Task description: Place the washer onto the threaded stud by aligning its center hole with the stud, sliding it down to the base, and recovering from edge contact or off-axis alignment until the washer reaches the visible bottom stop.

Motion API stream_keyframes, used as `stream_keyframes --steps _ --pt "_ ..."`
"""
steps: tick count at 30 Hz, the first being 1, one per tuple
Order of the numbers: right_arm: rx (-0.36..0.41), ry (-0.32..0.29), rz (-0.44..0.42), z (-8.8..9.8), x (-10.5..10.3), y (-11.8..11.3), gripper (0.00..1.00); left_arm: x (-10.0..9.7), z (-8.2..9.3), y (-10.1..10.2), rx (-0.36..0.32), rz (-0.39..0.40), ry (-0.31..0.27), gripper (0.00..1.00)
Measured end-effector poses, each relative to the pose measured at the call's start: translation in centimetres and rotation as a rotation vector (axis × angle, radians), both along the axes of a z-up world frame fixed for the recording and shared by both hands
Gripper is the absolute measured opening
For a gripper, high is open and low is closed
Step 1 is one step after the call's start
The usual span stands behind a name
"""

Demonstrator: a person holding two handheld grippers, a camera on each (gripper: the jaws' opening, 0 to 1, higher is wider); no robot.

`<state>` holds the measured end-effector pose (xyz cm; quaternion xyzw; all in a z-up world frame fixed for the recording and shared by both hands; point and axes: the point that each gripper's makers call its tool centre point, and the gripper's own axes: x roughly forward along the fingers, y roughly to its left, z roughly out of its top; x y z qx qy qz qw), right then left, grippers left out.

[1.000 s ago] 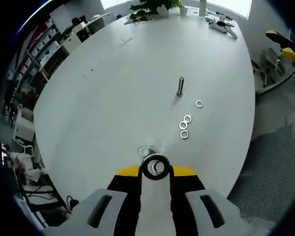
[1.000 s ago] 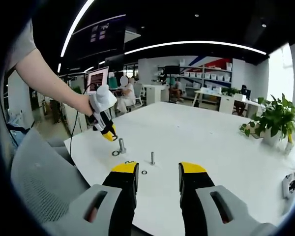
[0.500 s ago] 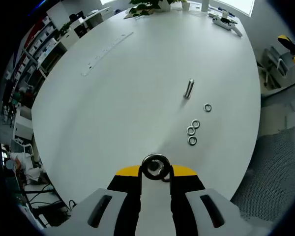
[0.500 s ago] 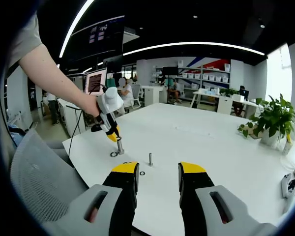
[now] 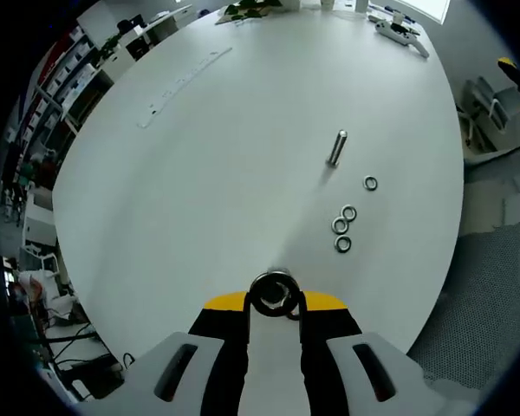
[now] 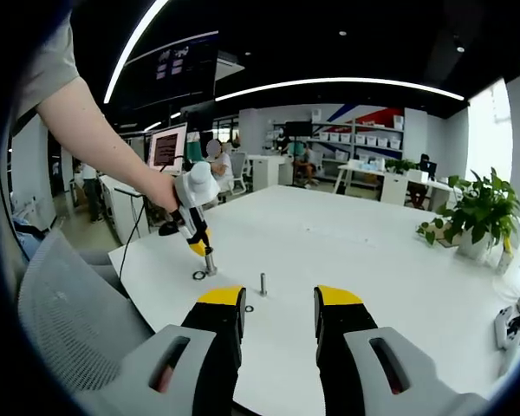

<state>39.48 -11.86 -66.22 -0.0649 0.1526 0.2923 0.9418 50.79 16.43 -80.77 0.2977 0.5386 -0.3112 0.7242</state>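
My left gripper (image 5: 273,301) is shut on a steel washer (image 5: 273,293), held flat between the yellow-tipped jaws. In the right gripper view the left gripper (image 6: 203,250) hangs from a person's hand with its tips right over an upright threaded stud (image 6: 210,263) near the table's front left edge. A loose washer (image 6: 198,276) lies at that stud's foot. In the left gripper view the held washer hides that stud. A second stud (image 5: 337,147) (image 6: 263,283) stands farther in. My right gripper (image 6: 277,299) is open, with nothing between its jaws.
Several loose washers (image 5: 344,227) lie on the white table (image 5: 208,173) beside the second stud, and one (image 6: 249,308) shows in the right gripper view. A grey mesh chair (image 6: 65,303) stands by the table edge. Potted plants (image 6: 477,212) sit at the far side.
My left gripper has come down and closer over the near stud with the washer. The loose washer on the table has slipped out of sight behind the jaws. The right gripper has barely moved.
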Motion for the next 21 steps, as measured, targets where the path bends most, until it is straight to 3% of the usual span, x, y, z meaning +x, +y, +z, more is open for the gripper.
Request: stream_keyframes --steps 10,21 --pt "-0.014 0.004 0.011 -0.2 -0.1 0.2 0.34 0.1 -0.7 -0.1 0.015 0.010 0.020 0.20" --pt "-0.010 0.008 -0.002 -0.3 0.0 -0.1 0.33 0.2 -1.1 -0.1 0.041 -0.038 0.003 0.21"
